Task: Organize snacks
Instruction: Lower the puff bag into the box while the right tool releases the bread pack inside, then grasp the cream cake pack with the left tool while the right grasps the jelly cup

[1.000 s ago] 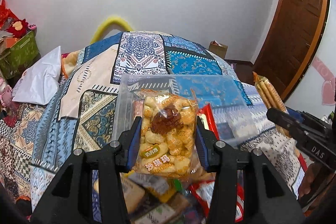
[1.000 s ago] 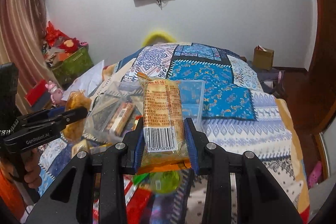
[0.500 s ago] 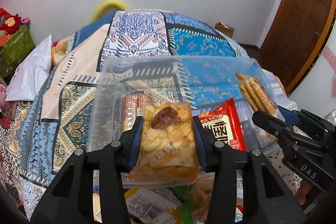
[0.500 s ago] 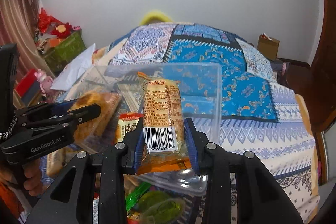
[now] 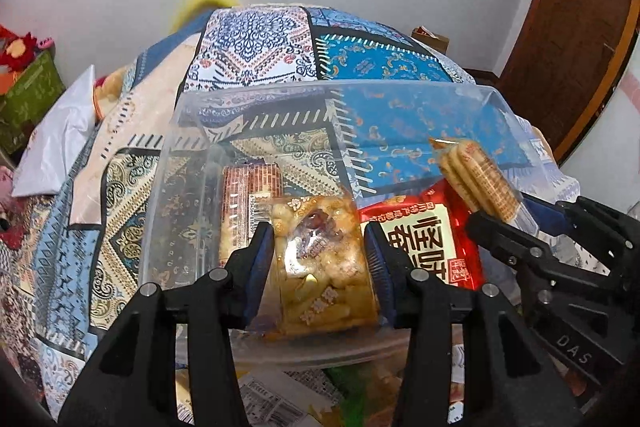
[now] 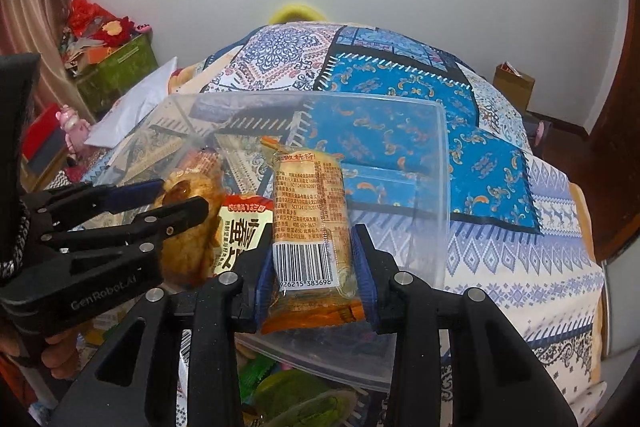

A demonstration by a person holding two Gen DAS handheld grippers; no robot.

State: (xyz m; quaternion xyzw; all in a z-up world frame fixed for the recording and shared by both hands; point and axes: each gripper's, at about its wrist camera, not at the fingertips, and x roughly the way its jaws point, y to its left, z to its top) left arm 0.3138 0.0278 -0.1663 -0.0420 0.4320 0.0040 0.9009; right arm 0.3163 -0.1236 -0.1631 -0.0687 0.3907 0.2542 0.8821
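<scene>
A clear plastic bin (image 5: 192,163) (image 6: 436,163) sits on the patterned bedspread. My left gripper (image 5: 318,251) is shut on a clear bag of puffed snacks (image 5: 324,267), held low inside the bin's near left part; it shows from the side in the right wrist view (image 6: 188,227). My right gripper (image 6: 314,263) is shut on an orange biscuit pack (image 6: 310,211) with a barcode, held over the bin's right half; it shows in the left wrist view (image 5: 476,179). A red snack pack (image 5: 420,235) (image 6: 240,235) and a brown wafer pack (image 5: 250,195) lie in the bin.
Loose snack packets (image 5: 264,403) (image 6: 296,399) lie in front of the bin near me. The bedspread (image 6: 500,179) stretches beyond it. A white pillow (image 5: 60,143), a green box (image 6: 116,71) and a cardboard box (image 6: 514,83) stand around the bed.
Both grippers have moved forward and down with their packs, from in front of the bin to inside and over it. Both stay shut on their packs.
</scene>
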